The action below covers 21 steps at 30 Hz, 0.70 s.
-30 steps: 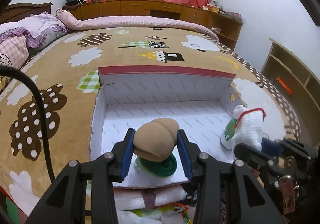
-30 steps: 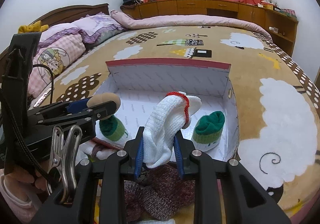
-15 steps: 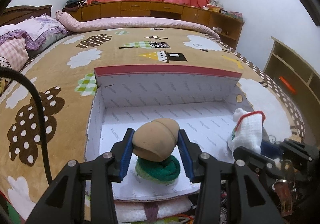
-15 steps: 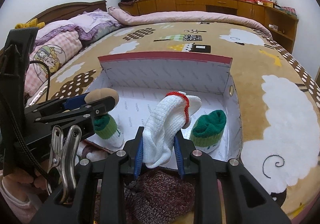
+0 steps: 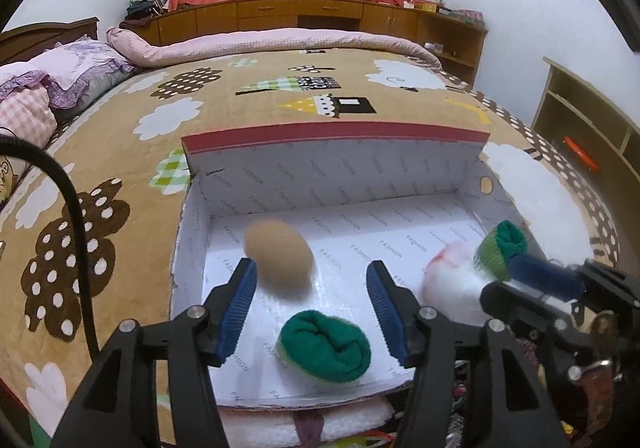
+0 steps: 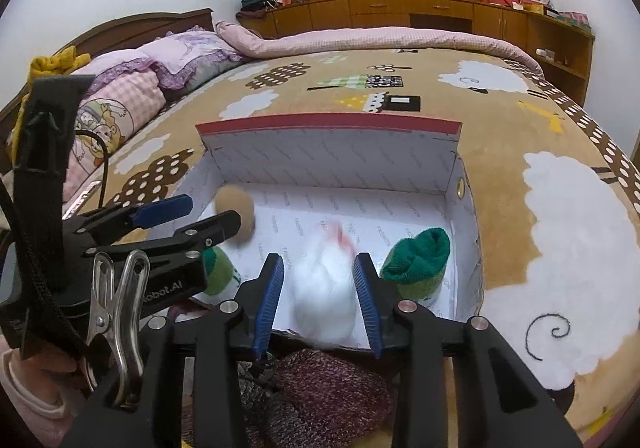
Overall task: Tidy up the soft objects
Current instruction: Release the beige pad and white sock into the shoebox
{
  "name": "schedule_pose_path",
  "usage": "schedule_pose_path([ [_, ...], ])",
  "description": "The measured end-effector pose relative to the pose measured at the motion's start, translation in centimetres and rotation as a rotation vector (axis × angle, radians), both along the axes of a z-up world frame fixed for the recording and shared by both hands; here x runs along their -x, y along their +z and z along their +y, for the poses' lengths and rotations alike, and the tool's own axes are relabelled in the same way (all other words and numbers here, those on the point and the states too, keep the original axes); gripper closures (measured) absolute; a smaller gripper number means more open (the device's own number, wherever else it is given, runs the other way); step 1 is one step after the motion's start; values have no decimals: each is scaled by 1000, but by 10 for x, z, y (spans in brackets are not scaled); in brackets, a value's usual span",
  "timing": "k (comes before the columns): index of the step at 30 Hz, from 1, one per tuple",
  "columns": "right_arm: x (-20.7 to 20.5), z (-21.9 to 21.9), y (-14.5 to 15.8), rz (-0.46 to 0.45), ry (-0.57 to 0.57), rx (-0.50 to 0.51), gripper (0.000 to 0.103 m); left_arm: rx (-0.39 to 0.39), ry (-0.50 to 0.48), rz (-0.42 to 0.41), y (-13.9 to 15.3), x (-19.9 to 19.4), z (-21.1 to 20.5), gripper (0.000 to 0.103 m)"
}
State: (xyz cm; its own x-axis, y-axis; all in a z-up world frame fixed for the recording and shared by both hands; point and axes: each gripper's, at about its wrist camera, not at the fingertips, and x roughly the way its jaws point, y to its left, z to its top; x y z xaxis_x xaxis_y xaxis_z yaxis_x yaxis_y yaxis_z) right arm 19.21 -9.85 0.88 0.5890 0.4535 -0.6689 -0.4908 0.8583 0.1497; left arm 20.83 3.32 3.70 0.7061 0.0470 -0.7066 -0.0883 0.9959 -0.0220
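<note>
- Release was the step in hand: my left gripper (image 5: 312, 302) had its jaws opening, wide, and the tan sock ball (image 5: 279, 256), blurred, was loose by the left pad, over the left half of the box (image 5: 336, 140).
- My right gripper (image 6: 319, 298) was opening too, narrower; the blurred white sock (image 6: 324, 288) sat between the pads at the box's near edge, seemingly no longer pinched.
- One green sock roll (image 5: 325, 344) lay at the near edge, another (image 6: 418, 262) against the right wall.
- I judged it best to hold both hands steady, open fully, then lift clear so no pad dragged a sock out.
</note>
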Motion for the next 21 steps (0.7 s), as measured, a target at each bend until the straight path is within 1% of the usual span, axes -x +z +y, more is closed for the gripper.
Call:
schedule_pose_path([
  [1, 0, 0, 1, -3, 0, -2, 60, -3, 1, 2, 0, 0, 0, 42],
  [3, 1, -1, 2, -10, -5, -4, 59, -6, 5, 5, 0, 0, 1, 42],
  [12, 6, -7, 9, -20, -7, -27, 59, -7, 20, 7, 11, 9, 7, 42],
  [18, 16, -10, 16, -34, -3, -33, 59, -11, 29, 12, 18, 25, 12, 42],
  [21, 22, -12, 20, -42, 2, -39, 59, -22, 18, 6, 23, 34, 11, 41],
])
